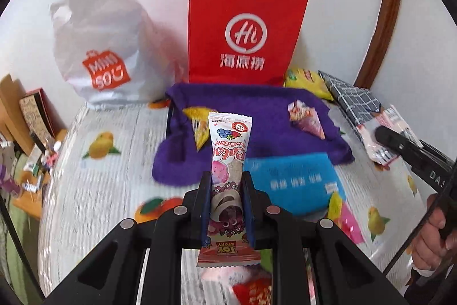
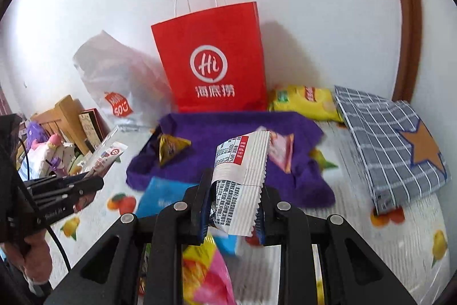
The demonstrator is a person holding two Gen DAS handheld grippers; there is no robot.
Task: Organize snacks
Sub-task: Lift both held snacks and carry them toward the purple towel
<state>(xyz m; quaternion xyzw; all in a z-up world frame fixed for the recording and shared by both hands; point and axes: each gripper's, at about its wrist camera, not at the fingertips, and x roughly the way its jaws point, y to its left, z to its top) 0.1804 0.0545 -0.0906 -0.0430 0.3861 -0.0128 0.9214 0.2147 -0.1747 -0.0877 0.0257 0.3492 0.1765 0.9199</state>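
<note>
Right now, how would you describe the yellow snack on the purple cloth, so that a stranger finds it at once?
Find the tall red paper bag against the wall; the purple cloth lies in front of it. On the cloth's left part sits the yellow triangular packet. The other packet on the cloth is pink.

red paper bag (image 1: 245, 36): handle tops cut by left-wrist frame edge | blue packet (image 2: 164, 197) in front of bag: print blurred, near end hidden behind right gripper (image 2: 232, 222) | red wrapper (image 1: 254, 290) nearest camera: blurred, cut off by frame bottom
</note>
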